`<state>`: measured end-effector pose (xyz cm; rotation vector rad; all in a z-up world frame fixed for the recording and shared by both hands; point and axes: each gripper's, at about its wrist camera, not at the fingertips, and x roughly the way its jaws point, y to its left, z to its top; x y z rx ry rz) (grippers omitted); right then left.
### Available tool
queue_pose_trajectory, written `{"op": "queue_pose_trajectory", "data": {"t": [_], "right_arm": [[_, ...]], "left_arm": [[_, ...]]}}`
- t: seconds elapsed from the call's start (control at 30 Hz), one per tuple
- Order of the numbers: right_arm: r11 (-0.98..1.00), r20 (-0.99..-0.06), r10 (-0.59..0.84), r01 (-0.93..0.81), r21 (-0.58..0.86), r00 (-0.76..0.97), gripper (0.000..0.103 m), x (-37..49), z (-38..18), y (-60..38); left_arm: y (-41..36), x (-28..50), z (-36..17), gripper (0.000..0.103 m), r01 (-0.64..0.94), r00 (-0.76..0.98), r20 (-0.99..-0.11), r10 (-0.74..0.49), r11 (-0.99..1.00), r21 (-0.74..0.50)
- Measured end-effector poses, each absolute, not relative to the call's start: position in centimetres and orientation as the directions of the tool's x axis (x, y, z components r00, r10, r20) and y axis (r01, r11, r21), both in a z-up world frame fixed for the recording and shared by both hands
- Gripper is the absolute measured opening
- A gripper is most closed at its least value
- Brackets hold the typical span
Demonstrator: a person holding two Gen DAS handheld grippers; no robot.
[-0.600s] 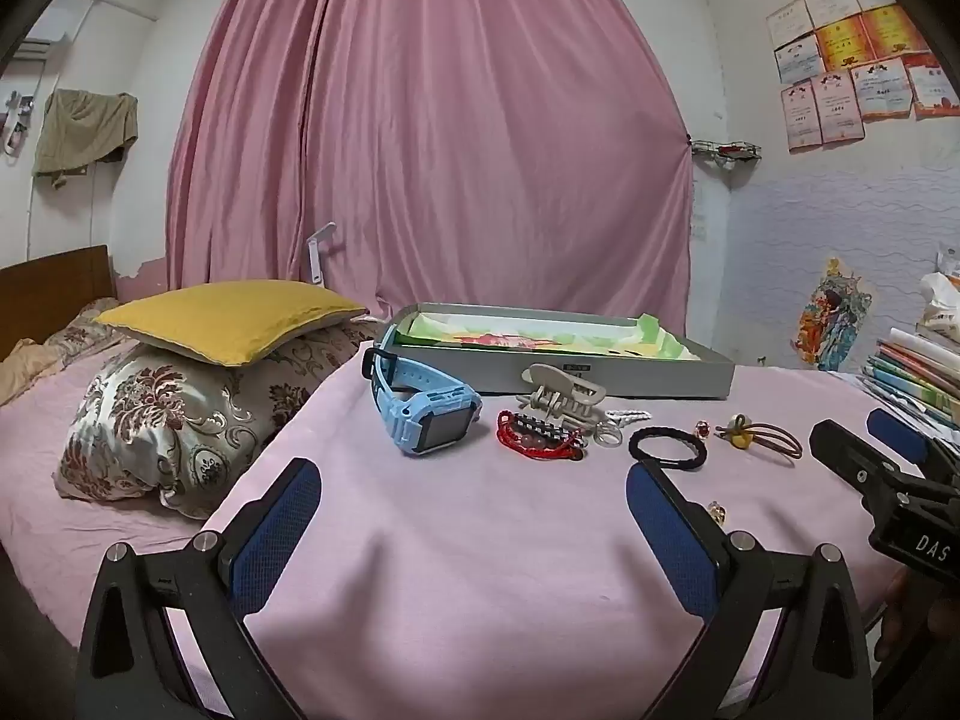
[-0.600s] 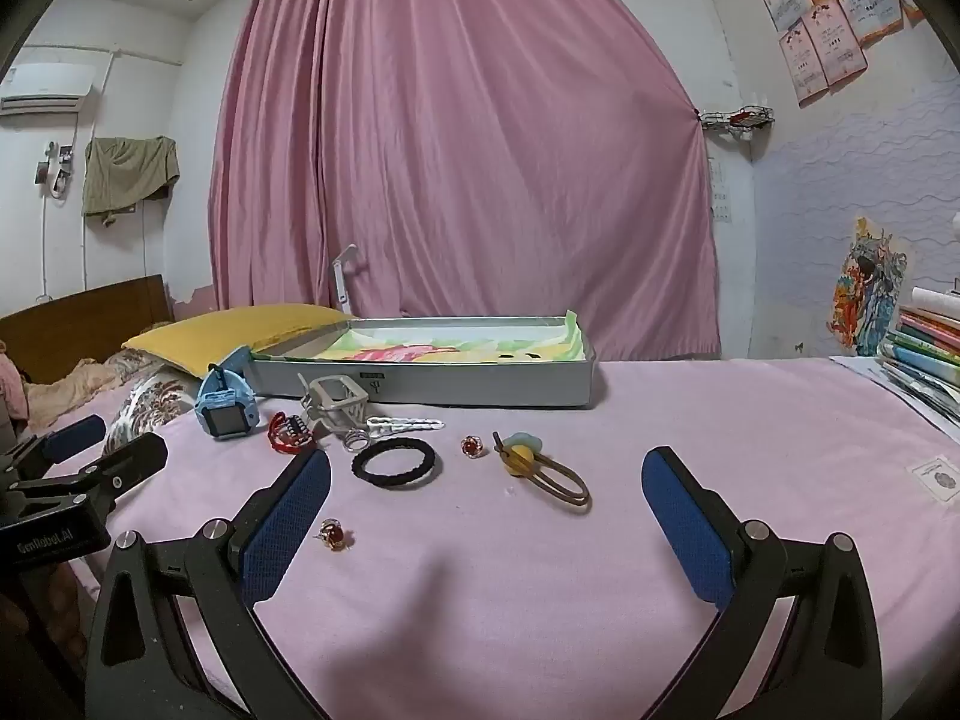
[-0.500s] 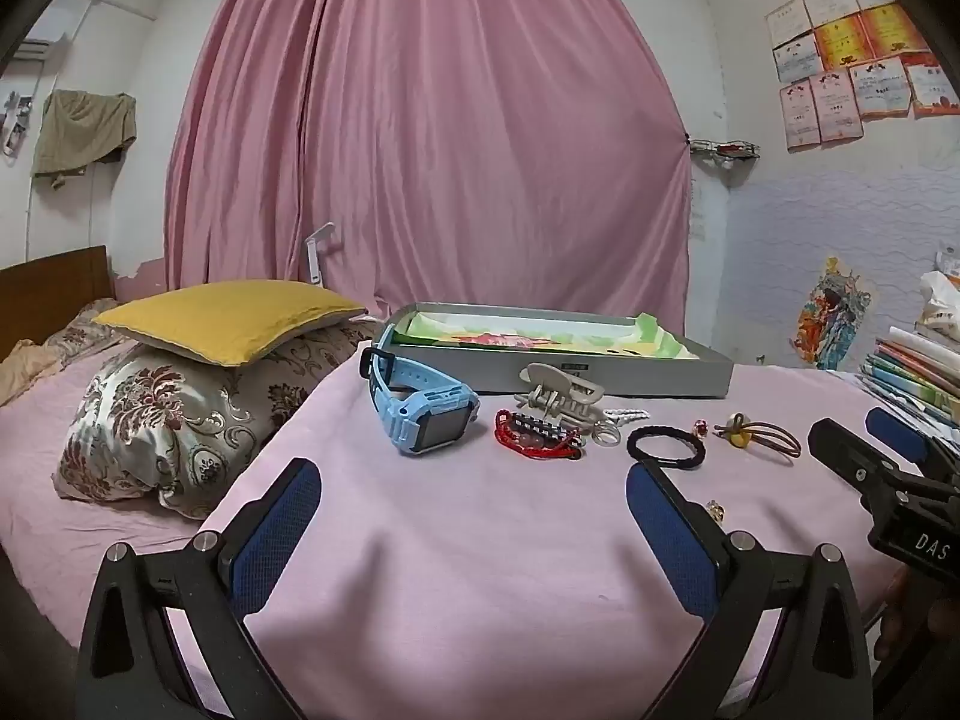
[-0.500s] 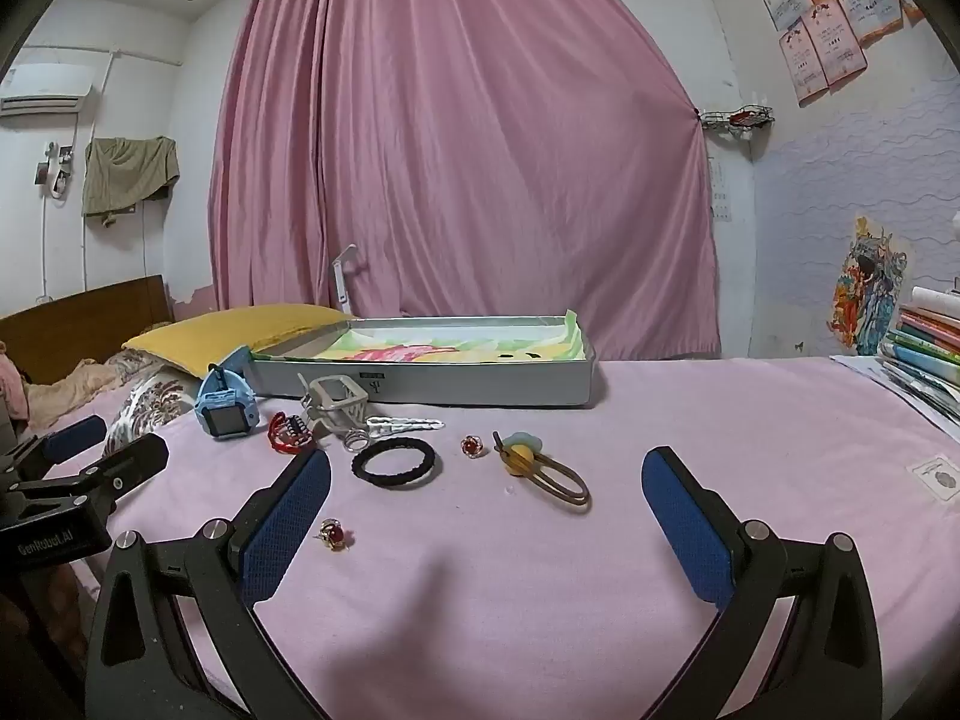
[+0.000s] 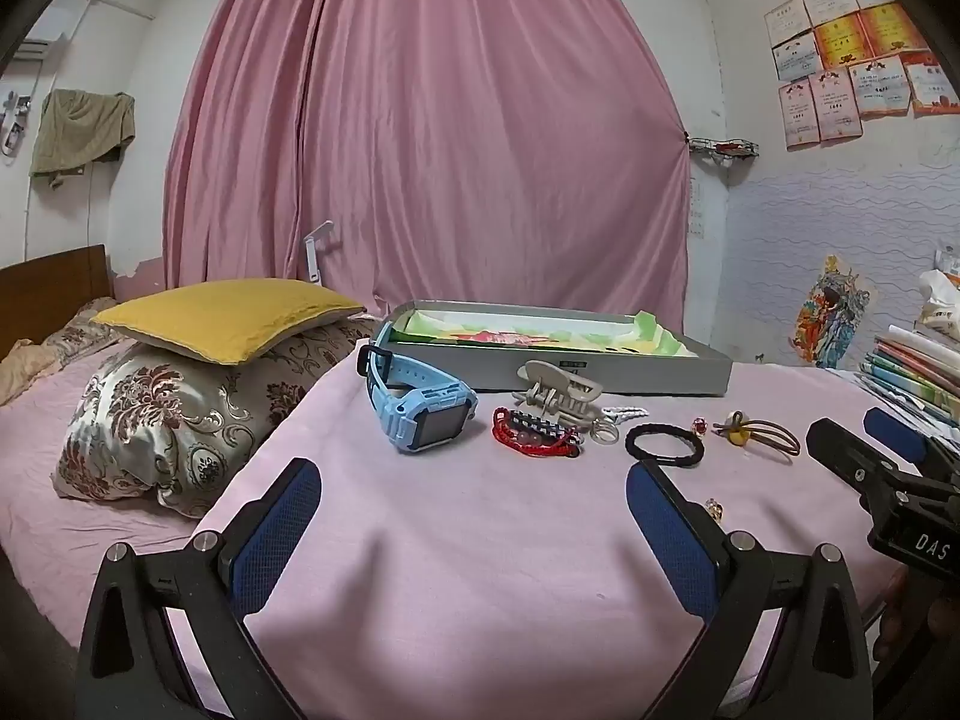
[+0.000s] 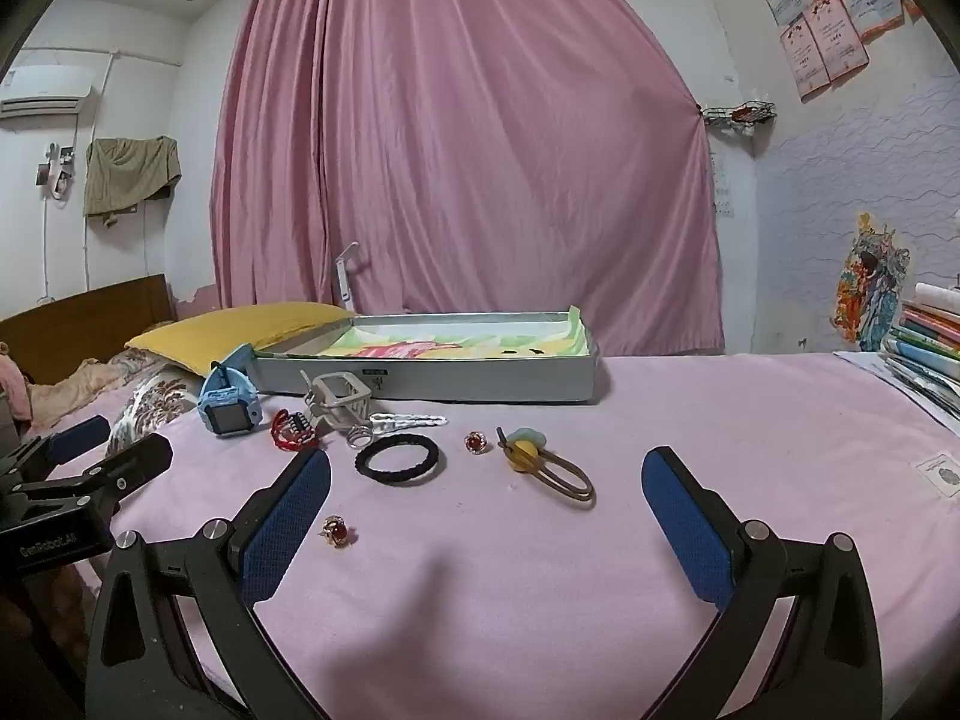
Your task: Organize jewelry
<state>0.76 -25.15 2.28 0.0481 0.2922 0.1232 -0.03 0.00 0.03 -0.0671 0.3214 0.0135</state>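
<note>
Two grippers hung low over the near edge of the pink bed cover (image 6: 690,414), empty: the left gripper (image 5: 474,516) with its blue pads wide apart, the right gripper (image 6: 486,510) likewise spread. Jewelry lay in a loose row toward the far edge, just before the grey tray (image 6: 432,381): a blue watch (image 5: 420,405), a red bracelet (image 5: 531,438), a beige hair claw (image 5: 558,393), a black hair tie (image 6: 399,459), a red stud (image 6: 476,442) and a yellow-beaded brown band (image 6: 549,468). One gold-set red ring (image 6: 337,532) sat apart, nearer, just beside the right gripper's left pad
</note>
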Motion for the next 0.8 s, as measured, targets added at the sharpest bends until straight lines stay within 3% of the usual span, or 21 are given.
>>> {"op": "queue_pose_trajectory", "data": {"t": [0.8], "right_arm": [[0.991,-0.287,0.130,-0.116,0.065,0.949,0.102,0.68,2.47,-24.87]], "left_arm": [[0.00,0.00,0.01,0.102,-0.021,0.948,-0.318,0.000,0.998,-0.064]]}}
